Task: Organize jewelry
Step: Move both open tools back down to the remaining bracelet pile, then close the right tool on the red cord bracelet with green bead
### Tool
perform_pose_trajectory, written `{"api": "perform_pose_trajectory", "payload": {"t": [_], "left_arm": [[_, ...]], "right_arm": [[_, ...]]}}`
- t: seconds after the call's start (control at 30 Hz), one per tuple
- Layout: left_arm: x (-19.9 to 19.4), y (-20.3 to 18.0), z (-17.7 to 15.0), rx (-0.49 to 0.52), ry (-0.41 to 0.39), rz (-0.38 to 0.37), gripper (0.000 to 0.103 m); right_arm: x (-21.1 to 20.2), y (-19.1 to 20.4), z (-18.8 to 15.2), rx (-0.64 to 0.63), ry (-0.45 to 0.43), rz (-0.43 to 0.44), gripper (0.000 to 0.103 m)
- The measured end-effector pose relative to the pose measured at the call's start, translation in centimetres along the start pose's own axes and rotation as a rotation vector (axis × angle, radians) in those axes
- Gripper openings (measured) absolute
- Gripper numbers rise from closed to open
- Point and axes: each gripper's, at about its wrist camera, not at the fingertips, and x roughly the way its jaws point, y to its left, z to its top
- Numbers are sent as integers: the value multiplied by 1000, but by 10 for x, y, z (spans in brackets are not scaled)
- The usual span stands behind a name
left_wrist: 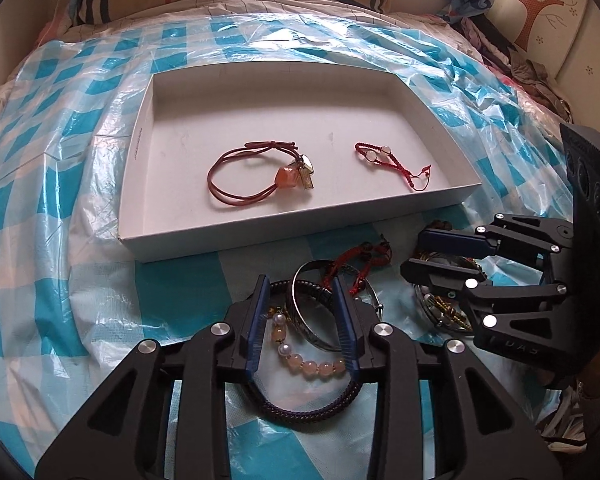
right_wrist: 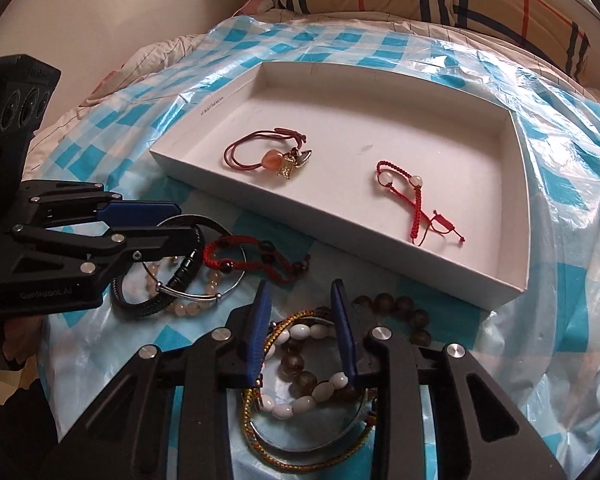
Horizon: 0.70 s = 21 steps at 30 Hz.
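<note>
I found a bed (left_wrist: pixel 16 92) covered by a blue-checked plastic sheet (left_wrist: pixel 60 200). On the sheet lay a white tray (left_wrist: pixel 300 228) and, just beside it, loose bracelets (right_wrist: pixel 204 276).
</note>
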Motion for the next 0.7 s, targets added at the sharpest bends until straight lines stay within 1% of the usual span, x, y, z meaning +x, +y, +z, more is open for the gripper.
{"api": "perform_pose_trajectory", "payload": {"t": [0.1, 0.17, 0.2, 0.23, 0.27, 0.3, 0.33, 0.4, 0.5, 0.6, 0.7], "left_arm": [[0, -1, 4, 7, -3, 1, 30], [2, -4, 4, 21, 7, -1, 30], [3, -6, 2, 31, 10, 2, 30], [3, -8, 1, 40, 9, 3, 25], [3, -9, 0, 44, 12, 1, 23], [2, -10, -1, 46, 10, 0, 19], [2, -10, -2, 46, 11, 1, 13], [1, -8, -2, 36, 12, 5, 9], [-1, -5, -3, 15, 19, -16, 6], [-7, -4, -7, 3, 15, -25, 6], [-12, -2, -10, -10, 12, -16, 6]], "right_arm": [[3, 6, 10, -29, -21, 8, 31], [14, 10, 15, -46, -7, 29, 31], [22, 11, 16, -48, 13, 50, 31], [29, 10, 16, -42, 29, 70, 31], [33, 10, 15, -37, 38, 86, 31], [34, 12, 15, -42, 41, 98, 27], [32, 13, 14, -44, 42, 114, 13], [25, 14, 10, -38, 31, 114, 11], [11, 11, 2, 9, 0, 135, 10], [-6, 7, -6, 70, -37, 159, 10], [-24, 4, -13, 118, -76, 194, 10]]}}
